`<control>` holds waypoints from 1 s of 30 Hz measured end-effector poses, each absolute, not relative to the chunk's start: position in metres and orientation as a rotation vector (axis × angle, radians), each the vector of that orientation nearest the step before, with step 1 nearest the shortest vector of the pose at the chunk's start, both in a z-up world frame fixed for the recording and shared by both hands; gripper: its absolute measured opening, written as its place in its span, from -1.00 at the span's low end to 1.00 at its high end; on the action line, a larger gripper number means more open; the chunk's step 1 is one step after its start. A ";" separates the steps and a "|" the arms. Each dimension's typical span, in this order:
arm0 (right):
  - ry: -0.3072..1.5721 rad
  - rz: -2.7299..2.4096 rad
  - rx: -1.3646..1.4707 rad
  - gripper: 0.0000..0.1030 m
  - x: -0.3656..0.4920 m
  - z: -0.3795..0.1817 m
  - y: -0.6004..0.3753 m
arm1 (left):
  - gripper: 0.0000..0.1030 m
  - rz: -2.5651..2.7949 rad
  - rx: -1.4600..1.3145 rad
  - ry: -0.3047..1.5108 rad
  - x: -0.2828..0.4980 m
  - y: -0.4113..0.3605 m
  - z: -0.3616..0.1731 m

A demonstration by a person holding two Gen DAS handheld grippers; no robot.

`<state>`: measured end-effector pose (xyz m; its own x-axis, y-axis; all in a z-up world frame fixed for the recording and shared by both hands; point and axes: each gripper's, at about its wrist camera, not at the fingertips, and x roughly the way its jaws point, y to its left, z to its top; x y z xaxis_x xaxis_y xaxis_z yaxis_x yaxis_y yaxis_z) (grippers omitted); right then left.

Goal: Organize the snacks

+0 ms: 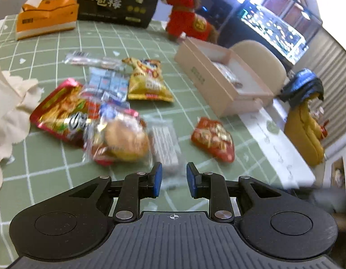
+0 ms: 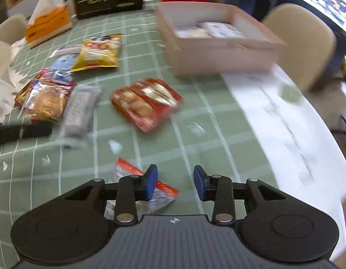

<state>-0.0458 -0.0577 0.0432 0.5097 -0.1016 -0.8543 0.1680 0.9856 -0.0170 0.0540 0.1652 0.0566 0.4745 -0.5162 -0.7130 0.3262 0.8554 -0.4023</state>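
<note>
Several snack packets lie on the green checked tablecloth. My left gripper is open, just short of a clear white packet. A bun packet lies left of it, and a red packet to the right. A pale open box holds some packets at the right. My right gripper is open over the cloth. A small red and white packet lies under its left finger. The red packet and the box lie ahead.
A yellow chip bag, a large red bag and blue packets lie on the left. A tissue box, a black bag and a plush toy stand at the back. A chair stands beyond the table's right edge.
</note>
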 end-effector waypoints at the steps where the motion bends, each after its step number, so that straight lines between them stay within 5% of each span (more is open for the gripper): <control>1: 1.007 -0.174 0.086 -0.06 -0.056 0.048 -0.061 | -0.47 -0.509 -0.223 0.946 0.059 0.161 0.057; 4: 0.930 -0.212 0.100 0.44 -0.092 0.063 -0.065 | -0.47 -0.466 -0.128 0.956 0.074 0.140 0.054; 21: 1.008 -0.299 0.258 0.49 -0.152 0.031 -0.069 | -0.43 -0.561 0.032 0.988 0.062 0.091 0.053; 30: 1.001 -0.354 0.230 0.75 -0.140 0.025 -0.066 | -0.43 -0.813 0.222 0.997 0.006 0.061 0.046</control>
<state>-0.1396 -0.0664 0.0250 0.4898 -0.1841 -0.8522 0.3922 0.9195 0.0268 0.0063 0.0606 0.0465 0.2836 -0.5048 -0.8153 0.6965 0.6928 -0.1867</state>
